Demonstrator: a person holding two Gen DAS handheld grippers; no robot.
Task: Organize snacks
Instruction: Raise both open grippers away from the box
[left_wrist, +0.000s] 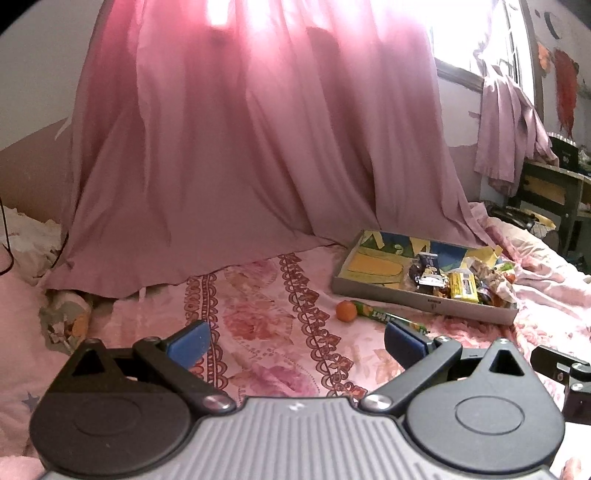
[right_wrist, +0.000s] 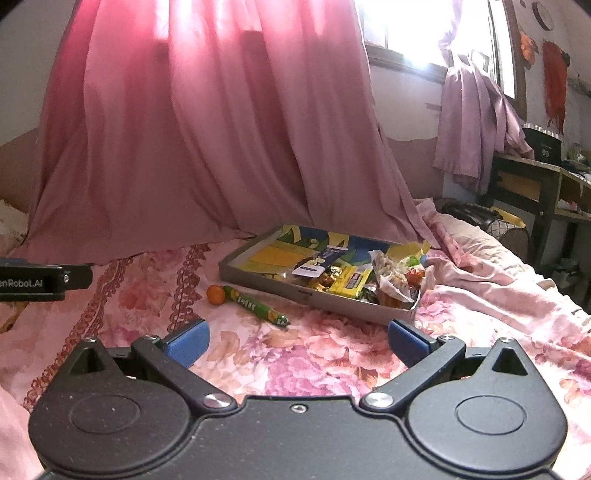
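Observation:
A shallow grey cardboard tray (left_wrist: 406, 295) (right_wrist: 332, 301) lies on the bed with several wrapped snacks piled at its right end (left_wrist: 461, 282) (right_wrist: 354, 278). A small orange fruit (left_wrist: 346, 311) (right_wrist: 216, 294) and a green candy tube (left_wrist: 384, 316) (right_wrist: 256, 305) lie on the bedspread in front of the tray's left end. My left gripper (left_wrist: 295, 341) is open and empty, low over the bedspread, short of the fruit. My right gripper (right_wrist: 297, 341) is open and empty, short of the tray's near edge.
A pink floral bedspread (right_wrist: 314, 369) covers the bed. A pink curtain (left_wrist: 240, 147) hangs down onto the bed behind the tray. A rumpled pink blanket (right_wrist: 498, 280) lies right of the tray. A dark desk (right_wrist: 535, 184) stands at the far right. The left gripper's body (right_wrist: 40, 282) shows at the right view's left edge.

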